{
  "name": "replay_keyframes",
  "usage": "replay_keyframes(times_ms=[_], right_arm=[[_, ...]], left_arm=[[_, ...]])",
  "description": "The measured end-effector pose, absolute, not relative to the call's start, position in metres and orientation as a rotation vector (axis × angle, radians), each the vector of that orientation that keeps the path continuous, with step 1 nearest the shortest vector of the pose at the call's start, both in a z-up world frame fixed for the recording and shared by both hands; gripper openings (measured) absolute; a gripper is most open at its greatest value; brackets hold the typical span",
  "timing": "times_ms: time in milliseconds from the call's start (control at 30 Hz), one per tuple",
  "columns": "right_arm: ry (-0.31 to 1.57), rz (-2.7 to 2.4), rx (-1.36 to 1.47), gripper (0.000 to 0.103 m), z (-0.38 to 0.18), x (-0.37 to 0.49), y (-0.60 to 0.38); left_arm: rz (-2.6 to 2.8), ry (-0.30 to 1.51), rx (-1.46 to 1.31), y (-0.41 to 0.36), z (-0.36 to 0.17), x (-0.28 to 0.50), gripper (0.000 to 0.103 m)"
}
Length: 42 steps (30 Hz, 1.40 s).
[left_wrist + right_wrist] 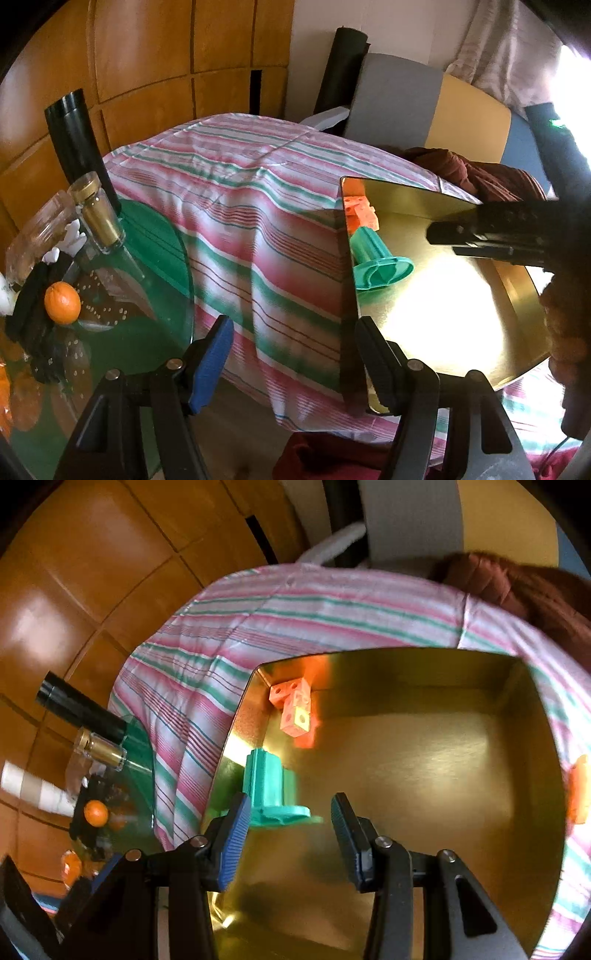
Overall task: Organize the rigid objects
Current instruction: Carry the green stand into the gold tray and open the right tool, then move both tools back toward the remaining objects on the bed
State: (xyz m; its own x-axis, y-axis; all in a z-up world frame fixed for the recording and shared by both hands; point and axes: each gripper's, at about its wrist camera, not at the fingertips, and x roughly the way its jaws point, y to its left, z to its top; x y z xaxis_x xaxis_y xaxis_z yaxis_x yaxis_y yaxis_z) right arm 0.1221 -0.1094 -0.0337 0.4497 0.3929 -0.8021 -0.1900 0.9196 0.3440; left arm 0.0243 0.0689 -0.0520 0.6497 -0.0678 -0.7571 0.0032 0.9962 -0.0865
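Observation:
A shiny gold box (443,306) sits on a striped cloth (240,206). In it lie a teal plastic part (373,258) with a round flange and an orange-pink block piece (360,214) in the far left corner. The right wrist view shows the box (424,746), the teal part (275,790) and the orange-pink block (295,709) from above. My left gripper (291,358) is open and empty, its right finger at the box's near left wall. My right gripper (286,830) is open and empty above the box, just short of the teal part; it also shows in the left wrist view (480,236).
A green glass table (155,266) at the left carries a glass bottle with a gold core (99,218), a black cylinder (77,147), an orange (62,302), a glass jar and black and white parts. A chair (399,96) and dark red cloth (476,173) stand behind the box.

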Motion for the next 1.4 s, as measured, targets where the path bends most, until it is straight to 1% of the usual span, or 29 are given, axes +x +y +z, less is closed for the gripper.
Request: replay_keyframes(times_ms=[233, 433, 667, 833, 1133, 1233, 1400], right_arm=[[0.926, 0.331, 0.1, 0.045, -0.016, 0.084, -0.131], [0.874, 0.263, 0.11, 0.045, -0.011, 0.06, -0.169], [0.838, 0.141, 0.143, 0.045, -0.008, 0.036, -0.234], [0.816, 0.009, 0.169, 0.045, -0.006, 0.015, -0.302], [0.776, -0.33, 0.366, 0.045, -0.013, -0.037, -0.459], [0.744, -0.483, 0.472, 0.046, -0.025, -0.063, -0.514], [0.701, -0.658, 0.629, 0.046, -0.06, -0.103, -0.571]], left_arm=[[-0.065, 0.849, -0.054, 0.058, -0.045, 0.022, 0.069], [-0.087, 0.844, -0.042, 0.048, -0.042, 0.021, 0.069], [-0.137, 0.82, 0.022, 0.024, -0.035, 0.018, 0.069], [-0.184, 0.809, 0.045, 0.005, -0.029, 0.02, 0.069], [-0.318, 0.767, 0.124, -0.051, -0.013, 0.021, 0.069], [-0.397, 0.768, 0.14, -0.076, -0.009, 0.023, 0.069], [-0.538, 0.773, 0.21, -0.133, -0.005, 0.014, 0.069]])
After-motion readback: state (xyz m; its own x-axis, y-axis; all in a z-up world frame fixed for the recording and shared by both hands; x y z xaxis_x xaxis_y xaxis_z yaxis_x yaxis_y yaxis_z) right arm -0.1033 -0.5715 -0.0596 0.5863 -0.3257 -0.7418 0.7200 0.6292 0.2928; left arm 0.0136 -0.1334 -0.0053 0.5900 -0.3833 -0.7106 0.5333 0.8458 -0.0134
